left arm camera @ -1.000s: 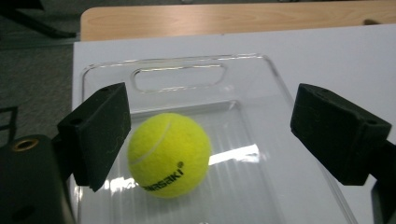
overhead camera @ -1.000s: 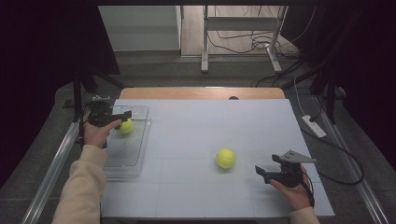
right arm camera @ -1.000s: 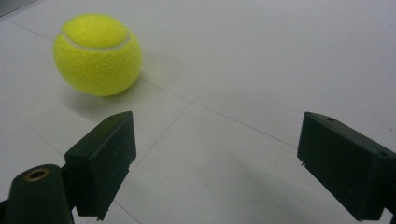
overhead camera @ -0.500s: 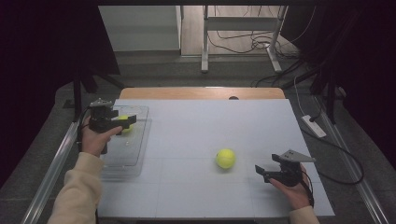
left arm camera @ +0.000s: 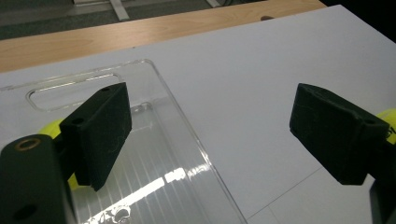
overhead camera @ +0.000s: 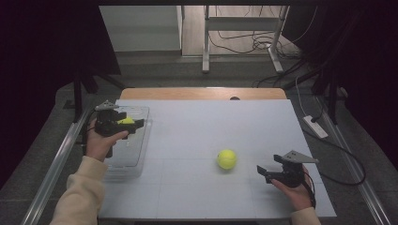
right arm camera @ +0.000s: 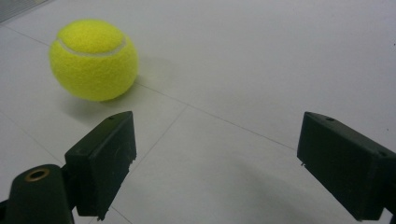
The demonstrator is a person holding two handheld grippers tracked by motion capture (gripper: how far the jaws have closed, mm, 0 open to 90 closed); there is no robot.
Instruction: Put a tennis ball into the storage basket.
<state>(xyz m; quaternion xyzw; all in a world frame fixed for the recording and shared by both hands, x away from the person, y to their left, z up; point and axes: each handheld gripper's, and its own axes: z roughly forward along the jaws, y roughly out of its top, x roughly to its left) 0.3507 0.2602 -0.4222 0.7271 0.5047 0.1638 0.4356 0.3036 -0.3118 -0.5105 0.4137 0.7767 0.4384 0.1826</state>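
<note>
A yellow tennis ball (overhead camera: 226, 159) lies on the white table, just left of my right gripper (overhead camera: 263, 173). In the right gripper view that ball (right arm camera: 93, 59) sits ahead and to the left of the open, empty right gripper (right arm camera: 217, 140). A second yellow ball (overhead camera: 126, 121) rests in the clear plastic tray (overhead camera: 136, 154) at the left. My left gripper (overhead camera: 139, 124) hovers over the tray, pointing right. In the left gripper view the left gripper (left arm camera: 210, 107) is open and empty, and the tray ball (left arm camera: 50, 130) peeks out behind its left jaw.
The white table top (overhead camera: 211, 126) has a wooden edge (overhead camera: 202, 93) at the far side. Metal rails (overhead camera: 56, 164) run along both sides. A white power strip (overhead camera: 315, 126) and cables lie on the floor to the right.
My left gripper has lifted slightly and shifted over the tray, with the ball left lying in the tray. The right gripper and the table ball have not moved.
</note>
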